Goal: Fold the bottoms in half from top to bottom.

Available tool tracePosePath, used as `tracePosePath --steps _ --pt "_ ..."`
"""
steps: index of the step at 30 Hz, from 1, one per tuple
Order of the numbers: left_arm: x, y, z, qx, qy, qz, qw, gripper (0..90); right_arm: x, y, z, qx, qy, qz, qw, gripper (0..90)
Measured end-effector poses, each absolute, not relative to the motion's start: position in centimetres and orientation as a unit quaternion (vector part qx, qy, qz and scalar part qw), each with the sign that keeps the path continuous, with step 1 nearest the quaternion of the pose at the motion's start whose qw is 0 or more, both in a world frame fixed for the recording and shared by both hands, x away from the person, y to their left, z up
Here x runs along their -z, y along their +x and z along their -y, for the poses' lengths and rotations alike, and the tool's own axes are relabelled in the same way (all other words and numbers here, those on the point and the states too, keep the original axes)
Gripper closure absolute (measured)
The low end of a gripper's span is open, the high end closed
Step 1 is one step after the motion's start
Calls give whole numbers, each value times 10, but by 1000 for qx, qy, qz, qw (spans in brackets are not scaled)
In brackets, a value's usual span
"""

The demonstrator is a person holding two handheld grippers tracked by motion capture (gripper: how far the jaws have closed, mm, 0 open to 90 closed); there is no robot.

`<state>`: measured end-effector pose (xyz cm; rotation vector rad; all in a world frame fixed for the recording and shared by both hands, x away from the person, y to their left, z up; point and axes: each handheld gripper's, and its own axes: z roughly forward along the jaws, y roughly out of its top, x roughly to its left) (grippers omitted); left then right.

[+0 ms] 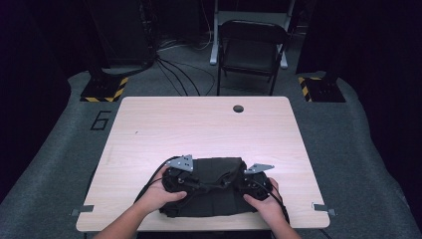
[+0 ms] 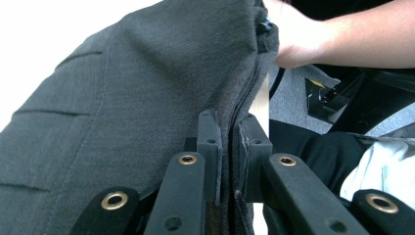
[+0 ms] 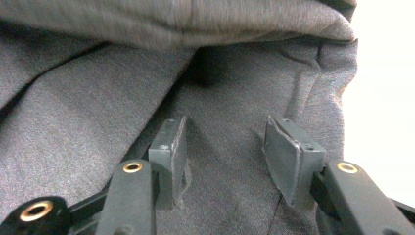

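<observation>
Two grippers are working on one dark grey garment (image 1: 216,186), which is lying folded at the near edge of the counter (image 1: 199,129), between the person's two hands. The left gripper (image 1: 185,180) is sitting at the garment's left end, and in the left gripper view its fingers (image 2: 210,142) are pressing together on a folded edge of the cloth (image 2: 147,98), the fabric pinched between the two pads. The right gripper (image 1: 251,183) is sitting at the garment's right end; in the right gripper view its two fingers (image 3: 169,147) are standing apart, spread over the cloth (image 3: 88,127) with nothing clamped between them, and a thicker fold is lying across the top of that view. One grey plate is showing on top of each gripper in the high view. Beyond the counter, one folding chair (image 1: 251,47) is standing on the floor, with two yellow-and-black striped bases (image 1: 104,89) to either side.
</observation>
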<state>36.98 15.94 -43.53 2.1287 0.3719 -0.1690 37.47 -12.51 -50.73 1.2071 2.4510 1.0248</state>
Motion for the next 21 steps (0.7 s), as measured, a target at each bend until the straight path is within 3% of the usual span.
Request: tracePosePath --steps 13,21 --pt "465 364 -158 88 876 -155 448 811 503 374 129 -361 419 -826 111 500" --pt "468 358 -159 92 878 -160 441 740 504 374 128 -361 421 -824 112 500"
